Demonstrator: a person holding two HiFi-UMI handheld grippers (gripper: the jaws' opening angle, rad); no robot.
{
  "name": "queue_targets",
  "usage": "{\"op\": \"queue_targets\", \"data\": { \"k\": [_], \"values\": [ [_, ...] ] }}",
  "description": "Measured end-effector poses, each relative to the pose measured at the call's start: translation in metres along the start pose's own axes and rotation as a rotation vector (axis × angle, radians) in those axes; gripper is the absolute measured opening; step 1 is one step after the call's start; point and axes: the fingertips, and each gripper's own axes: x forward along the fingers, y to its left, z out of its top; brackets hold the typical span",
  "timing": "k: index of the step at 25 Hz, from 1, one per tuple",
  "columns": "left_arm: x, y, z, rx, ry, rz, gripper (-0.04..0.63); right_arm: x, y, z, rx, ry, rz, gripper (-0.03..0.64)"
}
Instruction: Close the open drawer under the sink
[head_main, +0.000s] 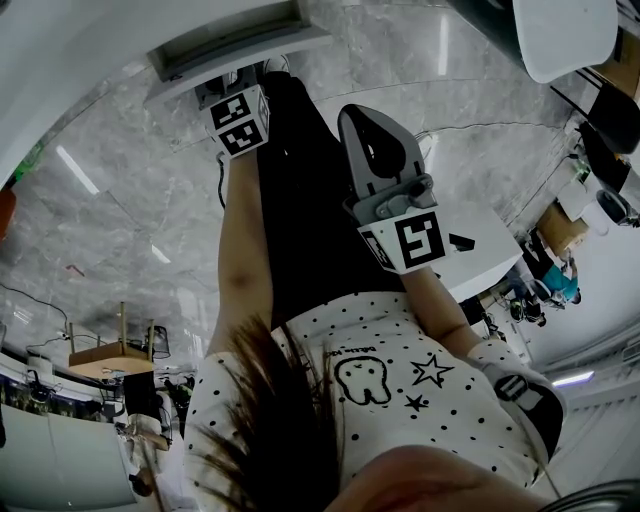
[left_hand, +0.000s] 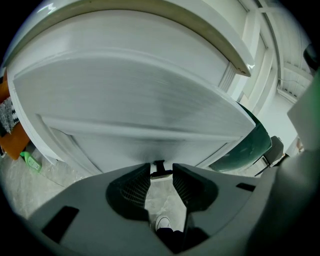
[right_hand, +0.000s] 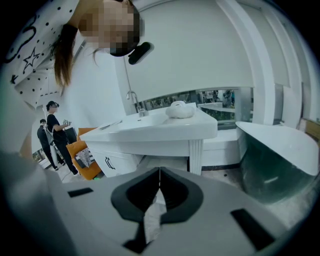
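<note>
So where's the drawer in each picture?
Head view: drawer at the top, left of centre, seen from above.
Left gripper view: its white front fills the middle.
Right gripper view: probably the grey slab under the sink, low centre.
Shared landmark: the green tub, at the right in both gripper views.
</note>
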Motion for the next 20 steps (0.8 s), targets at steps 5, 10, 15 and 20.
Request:
{"op": "queue_targets", "data": {
  "k": [5,10,15,20],
  "values": [
    [0.006,0.001,0.008,0.000,-0.009,0.002,0.141,0.003,-0.005,0.001,0.005,0.002,-0.008,0.015],
    [0.009,-0.002,0.009,0.003,-0.008,-0.003,0.140,0.005,-0.009,0.000,0.010,0.004,-0.012,0.015],
    [0.010,-0.002,0.010,0.002,-0.007,-0.005,0.141,0.008,-0.010,0.002,0.012,0.006,-0.017,0.015],
    [0.011,0.000,0.012,0.001,-0.006,-0.006,0.140,0.011,-0.007,0.003,0.014,0.008,-0.015,0.015]
  ]
}}
